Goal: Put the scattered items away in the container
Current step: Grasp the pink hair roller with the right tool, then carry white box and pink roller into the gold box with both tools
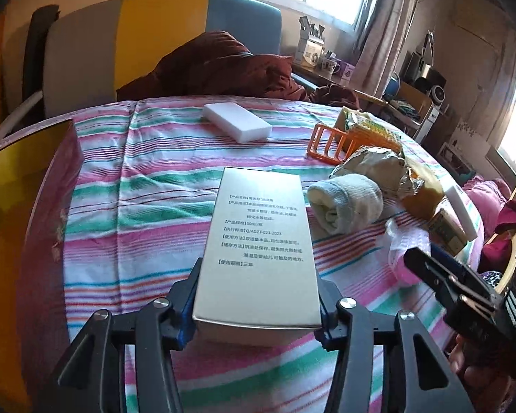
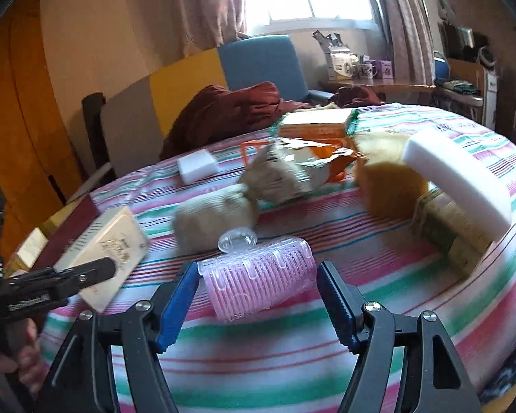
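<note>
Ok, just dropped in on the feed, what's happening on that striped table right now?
A person is tidying with two handheld grippers. The left gripper is shut on a silver box, held above the striped tablecloth. The right gripper is open, its fingers either side of a pink hair roller that lies on the cloth. A white sponge, a rolled sock and an orange rack lie loose. A red container sits at the table's left edge.

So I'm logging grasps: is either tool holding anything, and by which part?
The left tool clamps the silver box by the long sides at its near end. The right tool is open around the pink hair roller, holding nothing.
</note>
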`<state>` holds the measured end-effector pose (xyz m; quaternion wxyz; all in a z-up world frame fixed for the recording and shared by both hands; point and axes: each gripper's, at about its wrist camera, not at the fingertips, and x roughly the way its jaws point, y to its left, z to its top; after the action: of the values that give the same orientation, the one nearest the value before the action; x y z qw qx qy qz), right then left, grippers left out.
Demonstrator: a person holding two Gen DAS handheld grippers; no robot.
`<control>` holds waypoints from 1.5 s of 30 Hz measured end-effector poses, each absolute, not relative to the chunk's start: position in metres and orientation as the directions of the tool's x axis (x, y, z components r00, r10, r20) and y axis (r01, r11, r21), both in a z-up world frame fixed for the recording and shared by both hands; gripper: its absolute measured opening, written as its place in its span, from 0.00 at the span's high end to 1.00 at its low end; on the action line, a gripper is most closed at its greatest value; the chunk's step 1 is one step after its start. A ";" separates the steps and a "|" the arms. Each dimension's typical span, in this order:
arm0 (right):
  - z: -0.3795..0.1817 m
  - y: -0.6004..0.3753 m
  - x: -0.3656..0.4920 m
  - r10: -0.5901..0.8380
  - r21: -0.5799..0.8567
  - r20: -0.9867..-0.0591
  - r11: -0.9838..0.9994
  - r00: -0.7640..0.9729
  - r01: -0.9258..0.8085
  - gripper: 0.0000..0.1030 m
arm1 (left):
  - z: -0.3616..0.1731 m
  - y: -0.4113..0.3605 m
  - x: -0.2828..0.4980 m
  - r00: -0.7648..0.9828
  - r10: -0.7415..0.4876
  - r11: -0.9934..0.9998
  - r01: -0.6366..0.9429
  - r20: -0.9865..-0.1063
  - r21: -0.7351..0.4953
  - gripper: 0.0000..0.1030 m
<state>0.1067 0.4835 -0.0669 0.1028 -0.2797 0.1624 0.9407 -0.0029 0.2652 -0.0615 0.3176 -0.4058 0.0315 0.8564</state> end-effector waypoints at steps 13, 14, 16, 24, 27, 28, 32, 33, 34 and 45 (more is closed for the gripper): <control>-0.009 0.402 0.084 -0.087 0.307 -0.450 -0.950 -0.889 -0.062 0.31 | -0.009 0.187 0.001 -0.561 0.535 -0.829 -0.493 -0.632 -0.264 0.49; -0.005 0.393 0.079 -0.102 0.302 -0.446 -0.953 -0.889 -0.041 0.31 | -0.006 0.175 -0.003 -0.572 0.525 -0.838 -0.475 -0.630 -0.268 0.49; 0.003 0.372 0.067 -0.138 0.288 -0.441 -0.958 -0.887 0.005 0.31 | -0.001 0.153 -0.014 -0.597 0.499 -0.859 -0.434 -0.628 -0.270 0.49; 0.018 0.288 0.018 -0.253 0.236 -0.464 -0.959 -0.849 0.157 0.31 | -0.003 0.070 -0.075 -0.650 0.336 -0.942 -0.227 -0.682 -0.248 0.48; 0.016 0.262 -0.005 -0.284 0.235 -0.497 -0.954 -0.820 0.187 0.31 | -0.009 0.047 -0.101 -0.663 0.272 -0.961 -0.150 -0.697 -0.232 0.48; 0.015 0.255 -0.013 -0.293 0.240 -0.509 -0.951 -0.809 0.194 0.31 | -0.013 0.040 -0.113 -0.661 0.255 -0.965 -0.124 -0.705 -0.232 0.48; 0.003 0.229 -0.039 -0.324 0.261 -0.570 -0.943 -0.755 0.207 0.31 | -0.032 0.023 -0.151 -0.543 0.209 -0.977 -0.077 -0.814 -0.199 0.43; -0.004 0.221 -0.046 -0.339 0.270 -0.593 -0.938 -0.730 0.216 0.31 | -0.033 0.018 -0.155 -0.518 0.220 -0.974 -0.073 -0.827 -0.213 0.43; -0.011 0.213 -0.051 -0.361 0.285 -0.618 -0.931 -0.698 0.229 0.29 | -0.033 0.013 -0.155 -0.515 0.233 -0.971 -0.070 -0.825 -0.230 0.43; -0.026 0.196 -0.056 -0.401 0.307 -0.678 -0.916 -0.616 0.259 0.44 | -0.006 -0.056 -0.125 -0.625 0.235 -0.951 0.011 -0.745 -0.309 0.39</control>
<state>-0.0560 0.1960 -0.0257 -0.1845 -0.3975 0.0894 0.8944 -0.1248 -0.0559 -0.0060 0.0631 -0.4286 -0.1433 0.8898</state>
